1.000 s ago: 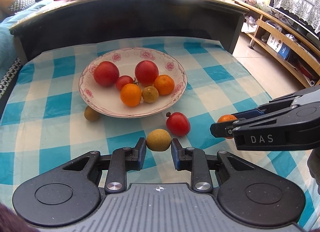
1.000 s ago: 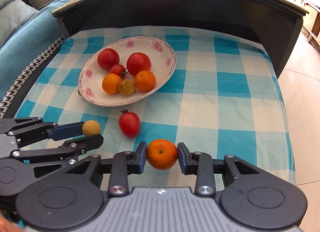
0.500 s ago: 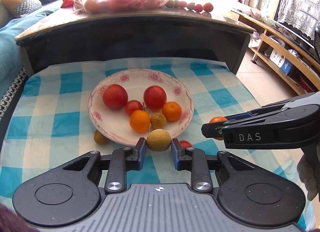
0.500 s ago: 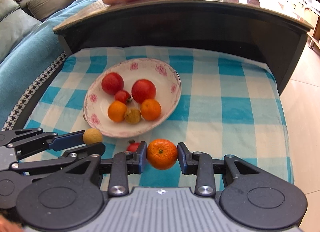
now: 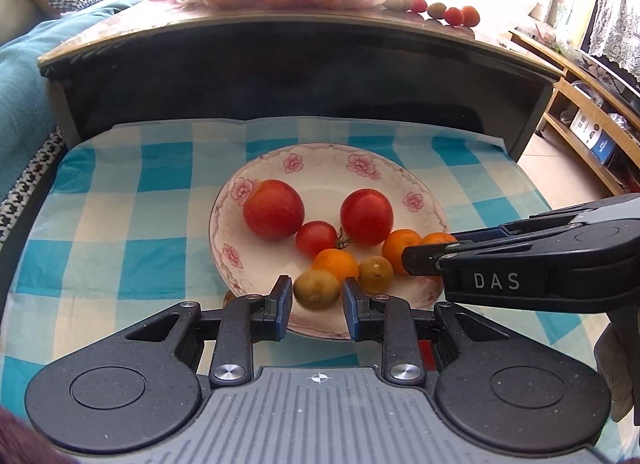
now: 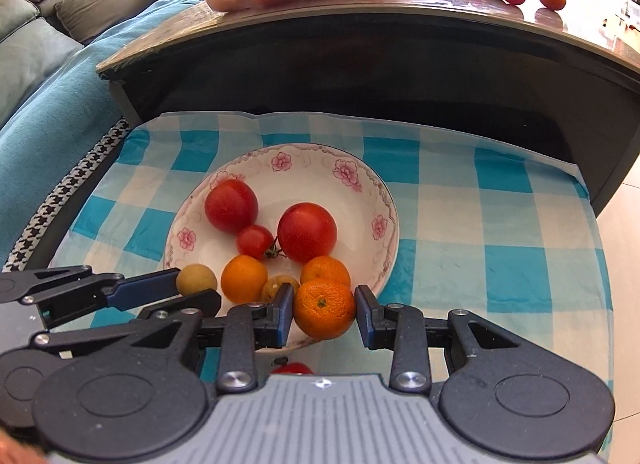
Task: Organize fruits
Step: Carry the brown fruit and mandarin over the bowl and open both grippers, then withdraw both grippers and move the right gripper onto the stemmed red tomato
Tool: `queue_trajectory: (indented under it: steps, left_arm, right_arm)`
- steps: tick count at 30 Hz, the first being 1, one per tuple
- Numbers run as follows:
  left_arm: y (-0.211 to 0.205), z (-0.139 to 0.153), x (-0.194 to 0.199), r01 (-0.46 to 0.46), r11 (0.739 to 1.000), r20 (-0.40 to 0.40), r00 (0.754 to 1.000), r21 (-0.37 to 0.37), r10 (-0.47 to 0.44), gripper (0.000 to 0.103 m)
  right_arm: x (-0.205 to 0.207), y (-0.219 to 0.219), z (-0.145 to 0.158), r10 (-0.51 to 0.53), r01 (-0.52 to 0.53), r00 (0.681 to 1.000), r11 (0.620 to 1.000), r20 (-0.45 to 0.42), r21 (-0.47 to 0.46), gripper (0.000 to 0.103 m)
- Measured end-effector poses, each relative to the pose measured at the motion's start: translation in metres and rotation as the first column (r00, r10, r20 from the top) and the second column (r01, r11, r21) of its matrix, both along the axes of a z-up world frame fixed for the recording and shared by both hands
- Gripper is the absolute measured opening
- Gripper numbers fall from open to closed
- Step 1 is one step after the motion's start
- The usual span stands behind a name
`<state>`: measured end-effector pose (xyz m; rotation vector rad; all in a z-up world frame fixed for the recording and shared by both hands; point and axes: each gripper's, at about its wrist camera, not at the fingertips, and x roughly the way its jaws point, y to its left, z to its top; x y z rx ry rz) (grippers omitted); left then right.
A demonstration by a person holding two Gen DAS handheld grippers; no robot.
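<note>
While the left gripper (image 5: pixel 316 299) pinched a longan (image 5: pixel 316 289) and the right gripper (image 6: pixel 324 313) an orange (image 6: pixel 324 308) over the plate (image 6: pixel 360 188) at about 6 o'clock, each seemingly needed lowering before release, lest fruit roll.

At your twelve o'clock a dark wooden table (image 6: pixel 360 60) has a glossy top, and a blue-and-white checked cloth (image 6: pixel 500 232) is spread below it. At your ten o'clock is a sofa under a teal throw (image 6: pixel 48 104) with a houndstooth border (image 6: pixel 60 200), and grey cushions (image 6: pixel 24 48) behind it. In your left wrist view, a wooden shelf unit (image 5: pixel 580 116) stands at two o'clock, boxes on its lower shelf, lace fabric (image 5: pixel 616 32) hanging above. Pale tiled floor (image 6: pixel 624 264) shows at three o'clock.
</note>
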<state>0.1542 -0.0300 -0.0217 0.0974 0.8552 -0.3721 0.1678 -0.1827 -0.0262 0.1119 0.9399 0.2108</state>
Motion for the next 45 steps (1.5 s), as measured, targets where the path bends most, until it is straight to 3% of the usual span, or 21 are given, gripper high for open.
queue_trajectory:
  steps: [23, 36, 45]
  left_arm:
    - [0.012, 0.010, -0.002, -0.032, 0.999, 0.008, 0.999, -0.037, 0.032, 0.043]
    - [0.040, 0.015, -0.050, -0.081, 0.996, -0.014, 0.997, -0.035, 0.080, 0.045]
    - [0.040, 0.016, -0.077, -0.060, 0.998, -0.017, 0.998, -0.030, 0.060, 0.047]
  right_arm:
    - [0.000, -0.004, 0.007, -0.022, 0.019, 0.997, 0.999, 0.068, 0.046, 0.043]
    - [-0.038, 0.003, 0.007, 0.015, -0.016, 0.999, 1.000, 0.039, 0.014, 0.043]
    - [-0.071, 0.017, 0.007, 0.051, -0.051, 0.999, 0.999, 0.018, -0.006, 0.043]
